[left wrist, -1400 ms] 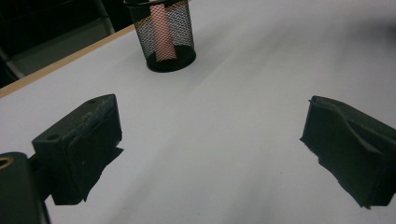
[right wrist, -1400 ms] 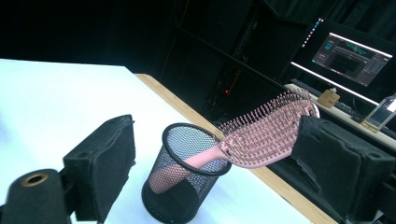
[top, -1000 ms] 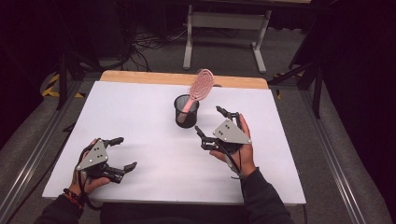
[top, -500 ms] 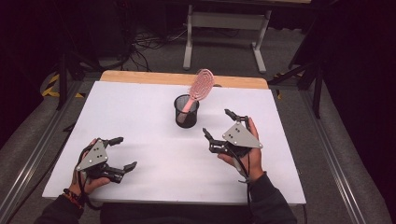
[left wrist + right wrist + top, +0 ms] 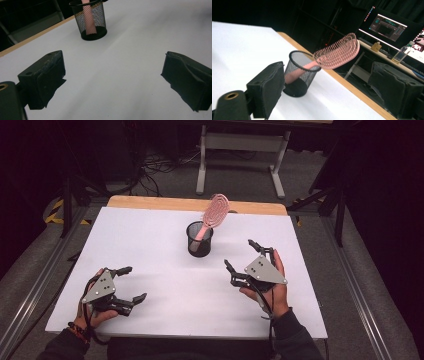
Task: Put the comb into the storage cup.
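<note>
A pink hairbrush (image 5: 215,212) stands handle-down in a black mesh cup (image 5: 199,241) at the far middle of the white table (image 5: 140,240), its head leaning out to the right. My right gripper (image 5: 239,253) hovers to the right of the cup and nearer me, open with nothing in it. At the near left, my left gripper (image 5: 135,282) rests low, open too. In the left gripper view the cup (image 5: 91,21) and brush handle (image 5: 88,20) sit far beyond the left gripper (image 5: 113,80). The right gripper (image 5: 329,87) faces the cup (image 5: 298,75) and brush (image 5: 338,53).
A wooden strip (image 5: 195,204) runs along the table's far edge. A grey metal stand (image 5: 240,150) is on the floor behind it. Metal rails (image 5: 345,285) flank the table. A monitor (image 5: 390,26) and a bottle (image 5: 401,53) are on a desk in the background.
My right gripper has drawn back from the cup, moving right and nearer to me, jaws still apart. The left gripper, cup and brush have stayed put.
</note>
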